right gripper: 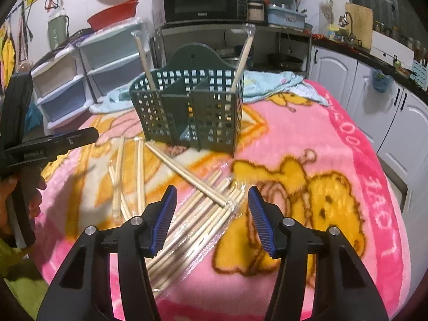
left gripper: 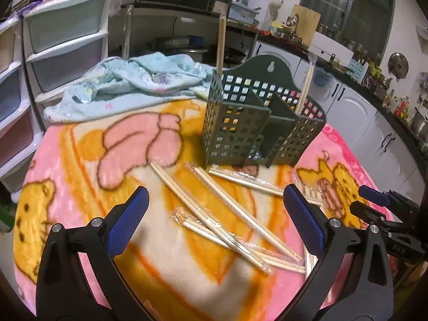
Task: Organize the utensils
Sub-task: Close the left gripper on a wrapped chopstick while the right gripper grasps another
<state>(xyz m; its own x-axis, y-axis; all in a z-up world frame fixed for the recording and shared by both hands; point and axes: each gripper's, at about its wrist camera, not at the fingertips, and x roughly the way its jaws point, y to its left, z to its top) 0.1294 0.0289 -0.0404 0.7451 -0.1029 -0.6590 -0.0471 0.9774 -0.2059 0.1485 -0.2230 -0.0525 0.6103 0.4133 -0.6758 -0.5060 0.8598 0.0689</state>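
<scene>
Hovering over a table draped in a pink and orange cartoon-print fleece blanket (right gripper: 307, 123), both grippers pointing down at loose pale wooden chopsticks in clear plastic sleeves (left gripper: 227, 214). Left gripper (left gripper: 214, 219) standing wide open with nothing between the blue-padded jaws; a crossed heap of chopsticks lying straight ahead of and below them, long axes running diagonally from upper left to lower right in that view, so roughly across the gap. Right gripper (right gripper: 212, 214) standing about half open, empty as well, with a fanned bundle of sleeved chopsticks (right gripper: 192, 219) directly beneath, axes slanting from lower left to upper right, and one more pair lying crosswise over their far ends. Each hand being about equally near its own cluster; the right probably having the simpler pick, since its bundle lies nearly in line under the jaws. Further back, sitting upright on the blanket, a dark green perforated plastic utensil caddy (right gripper: 192, 112) with dividers, already holding two sleeved chopstick pairs leaning in its outer compartments. Behind it, a crumpled light blue towel (left gripper: 128, 80), pastel plastic drawer units (left gripper: 64, 40), a black microwave (right gripper: 203, 0) and white kitchen cabinets (right gripper: 337, 69).
</scene>
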